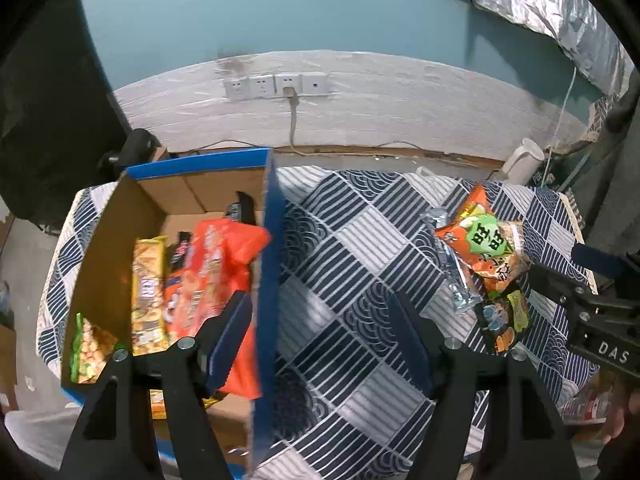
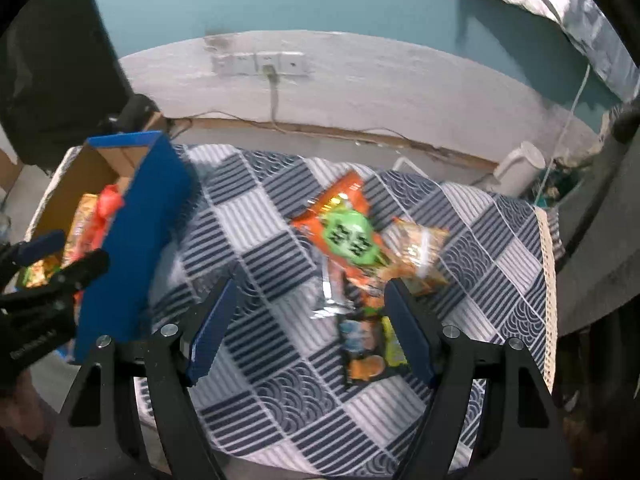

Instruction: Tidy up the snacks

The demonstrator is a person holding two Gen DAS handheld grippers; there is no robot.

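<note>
A blue cardboard box (image 1: pixel 268 264) stands at the table's left and holds an orange snack bag (image 1: pixel 216 276), a yellow bag (image 1: pixel 148 292), a green-edged bag (image 1: pixel 90 354) and dark bars. My left gripper (image 1: pixel 320 336) is open and empty, straddling the box's right wall. A pile of snacks lies on the right: an orange bag with a green label (image 2: pixel 348 232), a clear-wrapped bar (image 2: pixel 332 292) and a dark packet (image 2: pixel 368 348). My right gripper (image 2: pixel 310 332) is open and empty just above the near side of the pile. The box also shows in the right wrist view (image 2: pixel 136 232).
The table wears a blue-and-white patterned cloth (image 1: pixel 352 264) with a lace edge at the right (image 2: pixel 550 292). A white kettle (image 2: pixel 520 168) stands behind the table at the right. Wall sockets (image 1: pixel 276 86) with a cable are on the back wall.
</note>
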